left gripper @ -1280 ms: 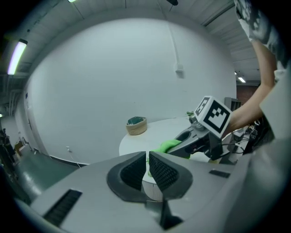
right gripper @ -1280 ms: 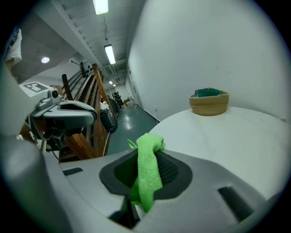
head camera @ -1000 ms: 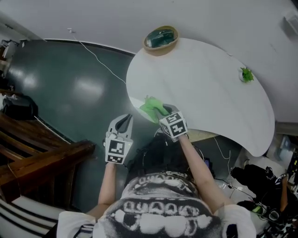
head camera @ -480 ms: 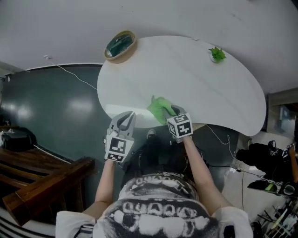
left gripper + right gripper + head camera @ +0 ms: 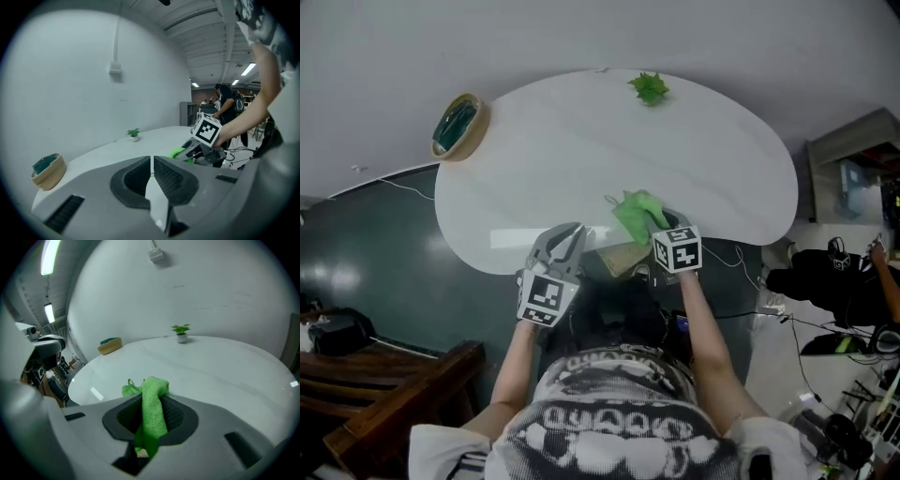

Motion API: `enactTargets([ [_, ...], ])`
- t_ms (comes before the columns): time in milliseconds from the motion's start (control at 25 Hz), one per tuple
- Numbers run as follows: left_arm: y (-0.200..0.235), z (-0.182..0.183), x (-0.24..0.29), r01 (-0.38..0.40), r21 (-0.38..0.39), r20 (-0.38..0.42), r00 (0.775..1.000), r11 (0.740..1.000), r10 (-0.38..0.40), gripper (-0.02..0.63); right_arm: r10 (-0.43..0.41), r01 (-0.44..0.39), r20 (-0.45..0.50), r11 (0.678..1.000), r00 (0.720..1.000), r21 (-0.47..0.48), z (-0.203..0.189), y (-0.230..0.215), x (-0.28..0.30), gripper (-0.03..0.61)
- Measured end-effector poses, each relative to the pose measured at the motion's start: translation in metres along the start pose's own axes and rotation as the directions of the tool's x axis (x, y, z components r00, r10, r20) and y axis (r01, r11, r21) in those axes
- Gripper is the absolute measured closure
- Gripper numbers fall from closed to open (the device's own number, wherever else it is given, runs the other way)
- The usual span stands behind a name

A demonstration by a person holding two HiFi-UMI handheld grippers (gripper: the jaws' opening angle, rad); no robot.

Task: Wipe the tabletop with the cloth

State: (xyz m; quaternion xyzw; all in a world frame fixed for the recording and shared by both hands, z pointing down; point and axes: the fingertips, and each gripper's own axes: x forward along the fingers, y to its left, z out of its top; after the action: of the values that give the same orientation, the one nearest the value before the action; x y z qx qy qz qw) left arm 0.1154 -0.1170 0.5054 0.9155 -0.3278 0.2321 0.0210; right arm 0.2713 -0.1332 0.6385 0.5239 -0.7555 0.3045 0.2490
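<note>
1. My right tongs (image 5: 662, 223) are pinching the green cloth (image 5: 639, 213), with a fold of it bunched up between the jaws. The cloth sits on the white table (image 5: 581, 141) just inside the near edge, right of the middle.
2. My left tongs (image 5: 570, 232) are pressed together with nothing in them. Their tips are over the near edge, near the cloth but apart from it.
3. A basket (image 5: 457, 126) sits at the table's left end, right on the rim. A small potted plant (image 5: 649, 88) stands by the far edge.
4. Between the cloth and those two, open white top stretches to the far edge and to the right end.
</note>
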Motion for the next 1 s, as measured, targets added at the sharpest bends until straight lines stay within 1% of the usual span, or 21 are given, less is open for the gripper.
enactTargets([
  [200,-0.049,0.033,0.053,0.075,0.032,0.020,0.997,0.997,-0.075,0.594,-0.099,0.099,-0.001,0.993,0.995,0.069,-0.023,-0.093,-0.042,0.514],
  [480,-0.101,0.066,0.101,0.134,0.066,0.022,0.991,0.989,-0.135,0.594,-0.223,0.222,-0.013,0.962,0.975,0.161,-0.058,-0.204,-0.100,0.514],
  [760,-0.130,0.073,0.123,0.149,0.081,-0.017,0.989,0.985,-0.148,0.594,-0.321,0.318,-0.022,0.924,0.947,0.214,-0.083,-0.288,-0.148,0.514],
  [1000,-0.140,0.078,0.133,0.134,0.075,-0.020,0.991,0.988,-0.133,0.594,-0.381,0.378,-0.037,0.893,0.924,0.244,-0.102,-0.334,-0.175,0.512],
])
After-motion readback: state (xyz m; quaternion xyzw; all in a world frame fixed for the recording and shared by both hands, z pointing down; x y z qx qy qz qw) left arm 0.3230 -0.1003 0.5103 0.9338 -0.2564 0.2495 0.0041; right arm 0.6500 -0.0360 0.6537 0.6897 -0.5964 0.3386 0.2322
